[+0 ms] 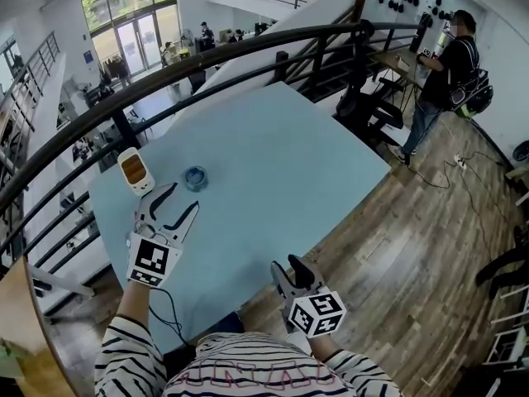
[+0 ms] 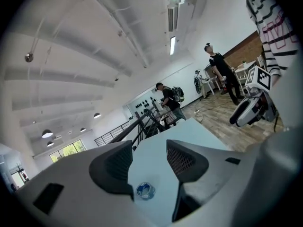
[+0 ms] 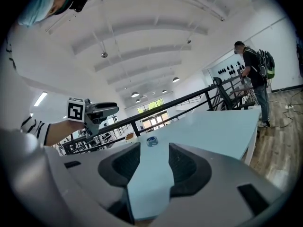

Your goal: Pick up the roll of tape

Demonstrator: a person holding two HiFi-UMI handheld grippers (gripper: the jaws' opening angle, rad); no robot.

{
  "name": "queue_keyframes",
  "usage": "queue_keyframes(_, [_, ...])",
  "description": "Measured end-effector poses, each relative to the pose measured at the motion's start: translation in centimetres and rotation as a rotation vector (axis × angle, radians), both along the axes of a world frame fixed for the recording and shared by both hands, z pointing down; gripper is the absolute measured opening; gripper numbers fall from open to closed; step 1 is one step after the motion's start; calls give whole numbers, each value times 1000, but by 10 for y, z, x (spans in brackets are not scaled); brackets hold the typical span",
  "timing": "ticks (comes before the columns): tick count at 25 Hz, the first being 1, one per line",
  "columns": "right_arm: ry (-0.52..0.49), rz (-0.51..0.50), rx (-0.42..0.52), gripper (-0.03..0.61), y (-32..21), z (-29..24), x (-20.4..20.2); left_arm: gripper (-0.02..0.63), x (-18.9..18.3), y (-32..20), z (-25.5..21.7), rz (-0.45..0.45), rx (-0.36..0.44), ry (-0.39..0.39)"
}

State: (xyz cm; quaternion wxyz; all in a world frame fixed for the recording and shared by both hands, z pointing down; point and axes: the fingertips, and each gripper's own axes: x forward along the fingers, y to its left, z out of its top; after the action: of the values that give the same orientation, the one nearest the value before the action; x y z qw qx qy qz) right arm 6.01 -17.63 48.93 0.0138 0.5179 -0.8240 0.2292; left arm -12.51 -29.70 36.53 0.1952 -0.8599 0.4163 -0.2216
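surface: light-blue table (image 1: 273, 164) | lying on it: roll of tape (image 1: 196, 177); white-and-orange device (image 1: 135, 170) | near each other, not touching

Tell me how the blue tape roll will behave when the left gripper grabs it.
The roll of tape lies flat, so it probably won't roll. It looks small, so it is likely light and stiff. On the smooth table, a one-sided nudge might slide it.
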Motion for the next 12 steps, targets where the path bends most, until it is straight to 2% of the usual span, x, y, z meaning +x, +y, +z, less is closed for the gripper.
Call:
queue_keyframes(8, [-4,34,-46,183,-27,12,0,206,-6,-81,36,-5,-62,-80])
queue_keyframes(12, [-5,56,-65,183,-37,19,3,206,-10,-119,75,-13,-148,-123])
